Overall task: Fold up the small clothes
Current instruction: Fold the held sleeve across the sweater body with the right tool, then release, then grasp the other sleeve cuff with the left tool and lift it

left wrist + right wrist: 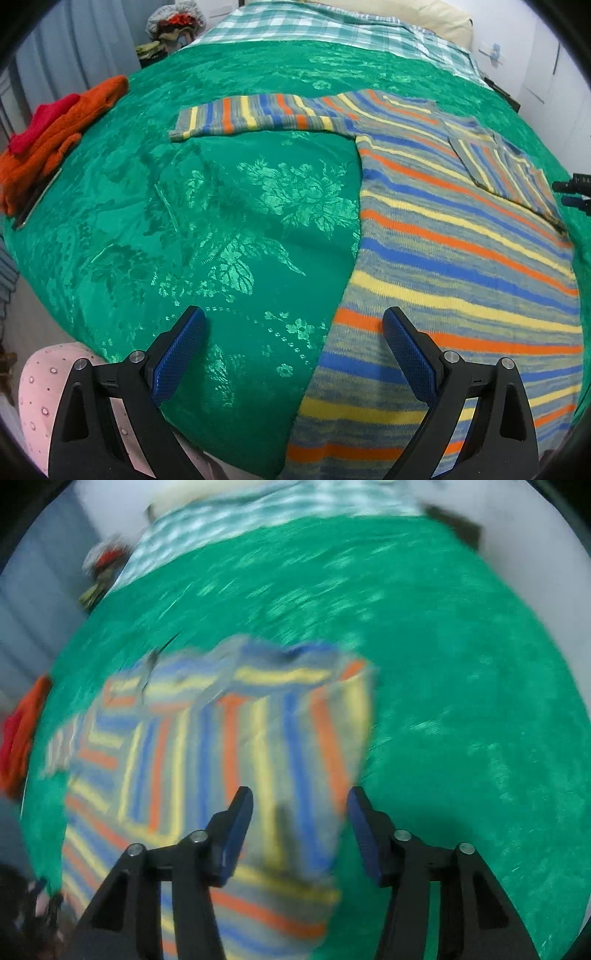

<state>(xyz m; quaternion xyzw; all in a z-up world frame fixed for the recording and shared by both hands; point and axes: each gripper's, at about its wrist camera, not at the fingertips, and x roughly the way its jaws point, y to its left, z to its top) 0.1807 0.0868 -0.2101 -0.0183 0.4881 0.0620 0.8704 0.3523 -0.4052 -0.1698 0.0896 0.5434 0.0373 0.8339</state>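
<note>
Left wrist view: the sweater (443, 236) lies flat on the bed (221, 206), one sleeve (509, 173) folded in, the other still out. Left tongs (293, 332) gape empty; right tongs (300, 812) stand apart, gripping nothing.

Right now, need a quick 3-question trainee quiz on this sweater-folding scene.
1. True or false: the left sleeve of the striped sweater is already folded over its body.
2. Which sleeve lies folded across the sweater's chest? A) the right sleeve B) neither C) both
3. Fill in: the orange clothes sit near the ___ edge of the green bedspread in the left wrist view.

Key: 1 false, it lies stretched out flat; 2 A; 3 left.
</note>
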